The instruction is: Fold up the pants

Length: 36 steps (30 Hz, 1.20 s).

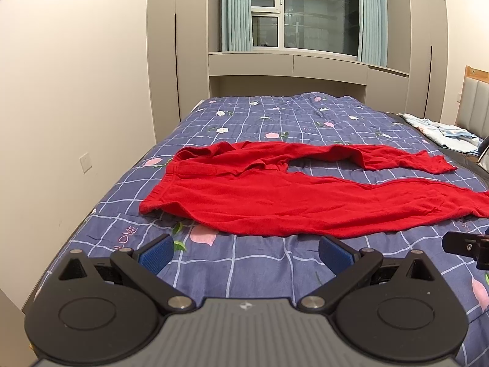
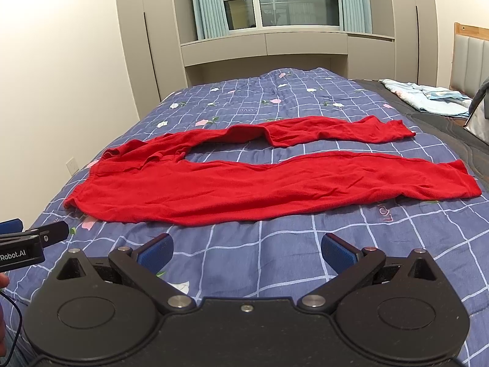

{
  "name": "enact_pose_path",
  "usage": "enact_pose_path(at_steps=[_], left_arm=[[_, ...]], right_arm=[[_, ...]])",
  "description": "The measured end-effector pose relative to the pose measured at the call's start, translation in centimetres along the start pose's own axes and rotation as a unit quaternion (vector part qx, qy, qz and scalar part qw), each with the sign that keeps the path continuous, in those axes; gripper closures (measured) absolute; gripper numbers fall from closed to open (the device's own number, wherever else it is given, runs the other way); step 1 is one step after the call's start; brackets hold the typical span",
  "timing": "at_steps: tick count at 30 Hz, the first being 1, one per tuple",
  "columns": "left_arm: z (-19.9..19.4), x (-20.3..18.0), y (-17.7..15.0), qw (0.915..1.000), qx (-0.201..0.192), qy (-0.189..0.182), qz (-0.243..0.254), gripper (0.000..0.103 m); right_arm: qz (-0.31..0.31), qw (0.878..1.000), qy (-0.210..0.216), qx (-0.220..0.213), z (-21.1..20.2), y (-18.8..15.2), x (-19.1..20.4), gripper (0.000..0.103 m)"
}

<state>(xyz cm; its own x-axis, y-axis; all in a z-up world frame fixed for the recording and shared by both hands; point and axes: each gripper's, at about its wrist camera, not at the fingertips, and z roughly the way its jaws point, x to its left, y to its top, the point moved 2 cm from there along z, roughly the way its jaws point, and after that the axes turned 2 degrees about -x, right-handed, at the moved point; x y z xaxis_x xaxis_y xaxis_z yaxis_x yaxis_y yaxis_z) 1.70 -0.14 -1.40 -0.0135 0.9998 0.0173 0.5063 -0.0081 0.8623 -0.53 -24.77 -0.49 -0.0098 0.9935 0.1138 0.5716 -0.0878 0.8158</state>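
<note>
Red pants lie spread flat on the blue checked quilt, waistband to the left and both legs running right with a gap between them. They also show in the right wrist view. My left gripper is open and empty, hovering just short of the pants' near edge. My right gripper is open and empty, also just short of the near leg. The right gripper's side shows at the left view's right edge; the left gripper's side shows at the right view's left edge.
A white wall runs along the bed's left side. Beige wardrobes and a window stand beyond the bed's far end. A pale blue folded cloth lies on the dark bedding at the far right, by a padded headboard.
</note>
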Motion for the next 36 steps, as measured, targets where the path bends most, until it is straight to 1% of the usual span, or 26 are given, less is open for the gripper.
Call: enact_pose_path(at_steps=[16,27,32,36], left_arm=[[0.4,-0.2,0.1,0.9999,0.009,0.002,0.005,0.0],[2.4,-0.3,0.8,0.999,0.045,0.001,0.006,0.0],[4.4,-0.3,2.2,0.9984,0.055,0.005,0.015,0.0],[7.2,0.8,4.8,0.9984,0.044,0.019,0.029,0.0]], right_arm=[[-0.001,1.0,0.001,0.009,0.6,0.1,0.1,0.0],[-0.006,1.0,-0.002,0.028,1.8,0.6,0.3,0.0],[-0.009,0.999,0.006,0.033,3.1,1.2,0.1,0.0],[-0.031,0.999,0.017,0.029,5.2,2.6,-0.5,0.0]])
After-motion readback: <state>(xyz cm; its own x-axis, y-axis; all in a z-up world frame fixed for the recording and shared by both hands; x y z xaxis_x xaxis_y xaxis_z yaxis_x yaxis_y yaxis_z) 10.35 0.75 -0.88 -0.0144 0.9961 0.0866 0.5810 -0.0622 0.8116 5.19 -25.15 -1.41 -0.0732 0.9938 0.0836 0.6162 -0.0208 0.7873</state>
